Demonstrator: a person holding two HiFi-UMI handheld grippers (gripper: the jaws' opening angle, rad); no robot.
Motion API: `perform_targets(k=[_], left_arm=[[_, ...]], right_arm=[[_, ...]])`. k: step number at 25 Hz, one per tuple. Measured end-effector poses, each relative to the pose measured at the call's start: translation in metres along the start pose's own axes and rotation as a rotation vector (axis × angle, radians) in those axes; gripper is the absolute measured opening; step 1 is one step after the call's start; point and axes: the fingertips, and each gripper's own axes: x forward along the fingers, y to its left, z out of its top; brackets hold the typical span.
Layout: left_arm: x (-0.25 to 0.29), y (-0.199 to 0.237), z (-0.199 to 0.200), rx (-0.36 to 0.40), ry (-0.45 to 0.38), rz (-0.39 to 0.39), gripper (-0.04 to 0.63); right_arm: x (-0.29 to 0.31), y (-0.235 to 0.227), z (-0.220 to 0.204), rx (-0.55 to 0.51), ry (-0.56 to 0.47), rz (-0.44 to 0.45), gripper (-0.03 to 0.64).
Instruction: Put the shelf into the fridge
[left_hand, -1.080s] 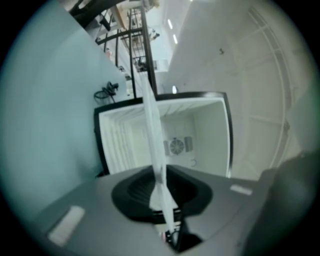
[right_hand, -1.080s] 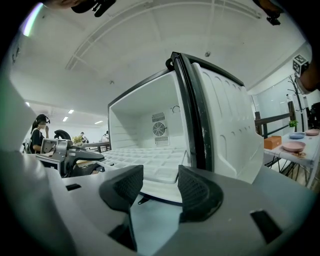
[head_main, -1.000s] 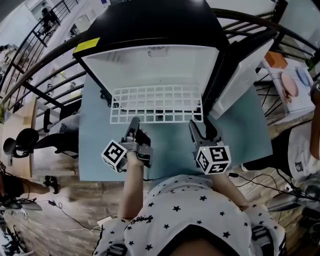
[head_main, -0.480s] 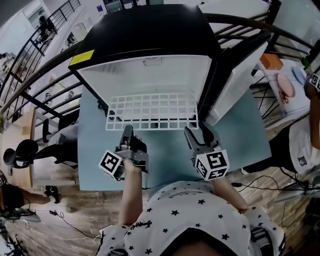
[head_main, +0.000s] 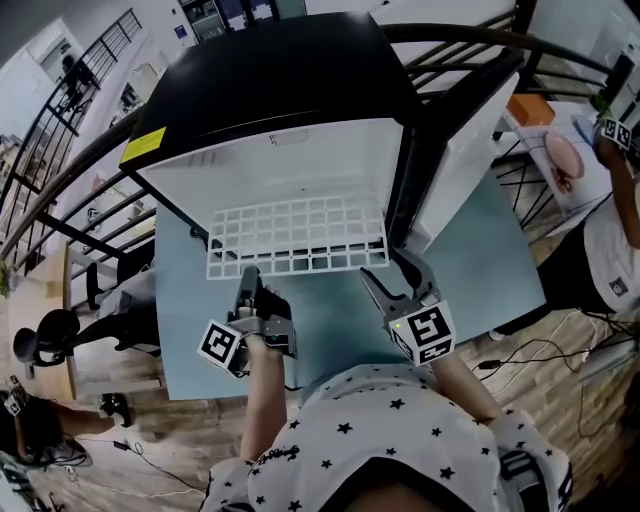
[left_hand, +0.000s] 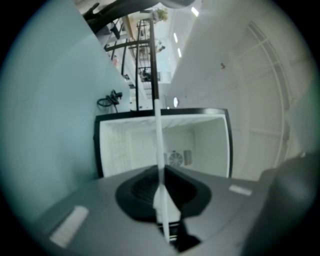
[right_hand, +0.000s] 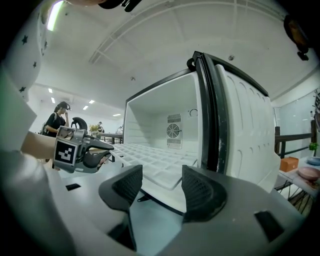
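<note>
The fridge (head_main: 290, 80) stands on the pale blue bench (head_main: 190, 330) with its door (head_main: 460, 140) swung open to the right, so the white inside is visible. The shelf (head_main: 296, 232), a white wire grid, lies flat in the opening. Its back part is inside the fridge, and its front edge sticks out over the bench, toward the person.

The left hand-held gripper (head_main: 249, 276) is at the front edge of the shelf, near the left corner. In the left gripper view the shelf (left_hand: 157, 140) appears edge-on as a thin white line, and the jaws of this hand-held gripper (left_hand: 162, 192) are pressed together on it. Behind them the inside of the fridge (left_hand: 200, 140) is seen.

The right hand-held gripper (head_main: 390, 273) is at the front right corner of the shelf. In the right gripper view its jaws (right_hand: 161, 185) are spread apart, and the corner of the shelf (right_hand: 150, 159) shows in the gap between them (if a pad already touches the wire, I cannot tell). The same view shows the left hand-held gripper (right_hand: 102, 154) on the far side of the shelf and the open door (right_hand: 245, 130) at the right.
</note>
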Motion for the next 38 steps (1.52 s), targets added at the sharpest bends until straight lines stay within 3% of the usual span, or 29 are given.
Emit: perform_targets(k=[20, 38], left_arm=[[0.032, 0.001, -0.001, -0.01, 0.003, -0.024, 0.037], [0.064, -0.001, 0.003, -0.036, -0.023, -0.026, 0.035]], right_arm=[[0.023, -0.026, 0.005, 0.003, 0.01, -0.065, 0.211], [0.023, -0.033, -0.001, 0.084, 0.01, -0.093, 0.21]])
